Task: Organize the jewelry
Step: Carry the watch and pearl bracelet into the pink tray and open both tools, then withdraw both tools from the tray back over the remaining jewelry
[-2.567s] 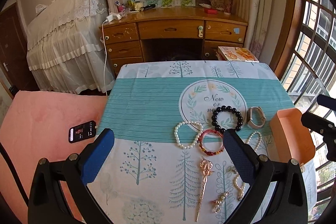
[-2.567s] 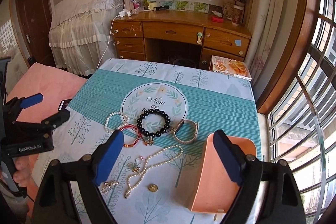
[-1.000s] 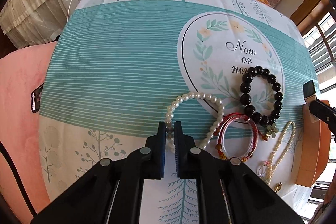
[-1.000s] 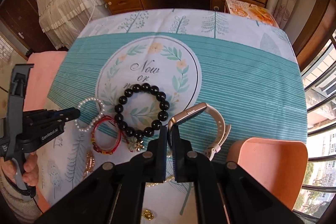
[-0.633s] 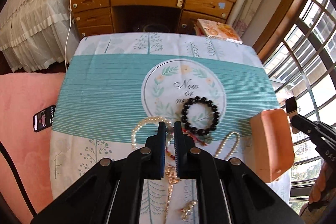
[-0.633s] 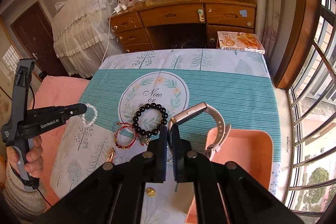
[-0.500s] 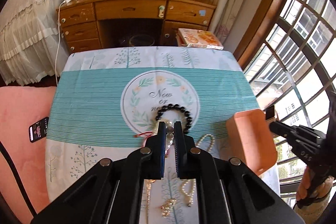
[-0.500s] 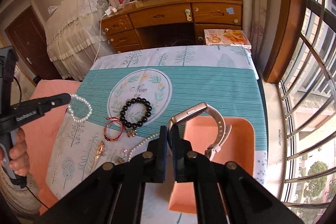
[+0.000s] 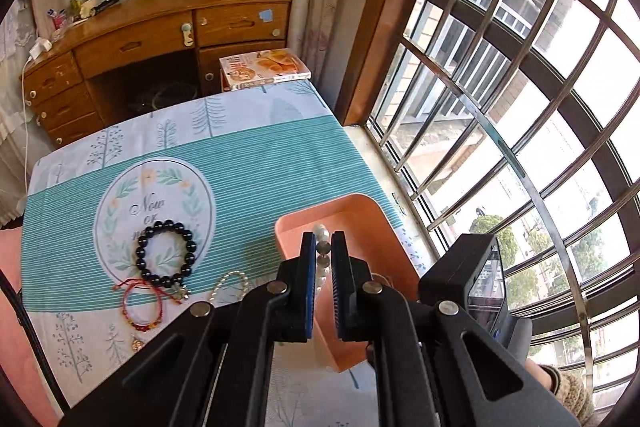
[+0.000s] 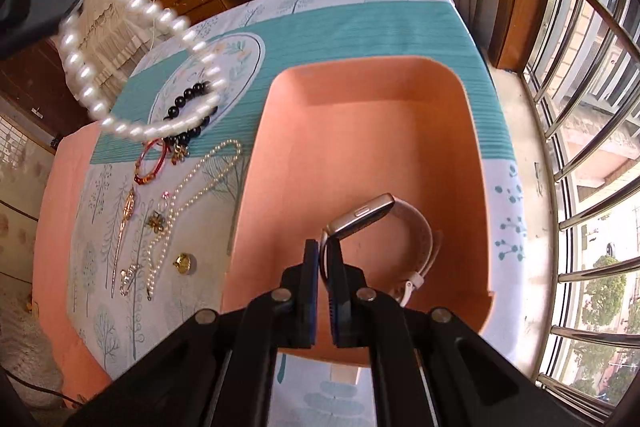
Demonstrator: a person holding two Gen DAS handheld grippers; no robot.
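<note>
**Dropping two pieces into the tray**

Lowering matters before letting go: the right tongs (image 10: 323, 255) clench the watch (image 10: 384, 227) inside the pink tray (image 10: 360, 99); the left tongs (image 9: 320, 251) grip the pearl bracelet (image 10: 120, 67) above its left edge. Release each low, well inside the walls, on the worktop (image 9: 260, 155).

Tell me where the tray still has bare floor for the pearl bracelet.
The tray floor is bare along its far wall and left side. The watch, clamped by the right gripper, fills the near right. The pearl bracelet hangs from the left gripper.
</note>
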